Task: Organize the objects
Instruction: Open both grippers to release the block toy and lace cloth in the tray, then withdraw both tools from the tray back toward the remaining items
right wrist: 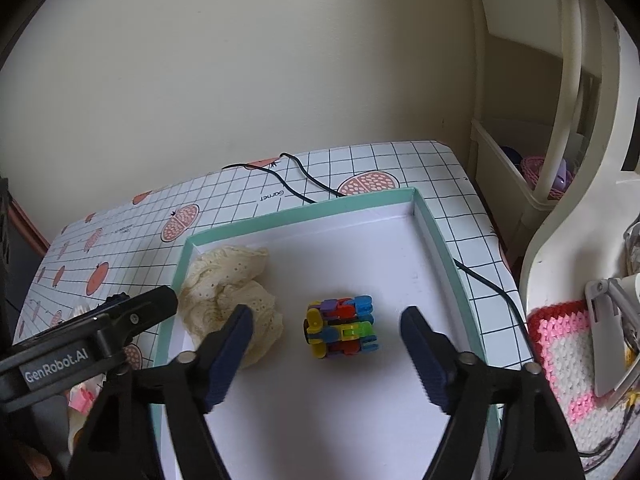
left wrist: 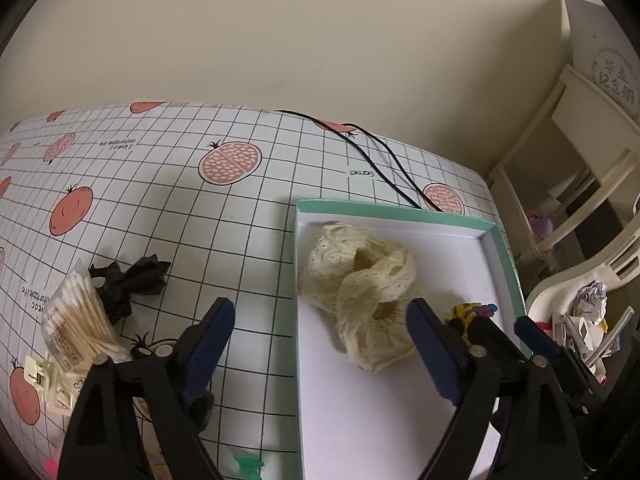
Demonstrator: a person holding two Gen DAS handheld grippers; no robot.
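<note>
Clutter first: just ahead of the left gripper (left wrist: 320, 324), off its left finger, sits a bag of cotton swabs (left wrist: 76, 320) with a crumpled black wrapper (left wrist: 128, 282) touching its far side, and a cream plastic clip (left wrist: 44, 380) lying right beside that finger's base. Both blue pads are spread wide with nothing between them, so the left one is empty. Its right finger hangs over the white tray (left wrist: 400, 420), and the lacy cream cloth (left wrist: 360, 288) is bunched up just in front, inside the tray's near-left part. The right gripper (right wrist: 326, 332) is also wide apart and holding nothing, hovering over the tray floor (right wrist: 360, 420) with the colourful block toy (right wrist: 342, 326) sitting dead centre ahead of it, between the two fingertips' lines but touching neither. The cloth (right wrist: 228, 292) sits by its left finger, partly behind the pad, apart from the toy. The left tool's black body (right wrist: 92, 344) pokes in over the tray's left rim. A black cable (right wrist: 304, 188) runs across the tablecloth (left wrist: 160, 200) beyond the far rim and down along the right side. Plenty of bare tray floor to the right of and beyond the toy; the teal rim (right wrist: 436, 236) closes it in, and a cream chair (right wrist: 568, 200) stands close past the table's right edge.
</note>
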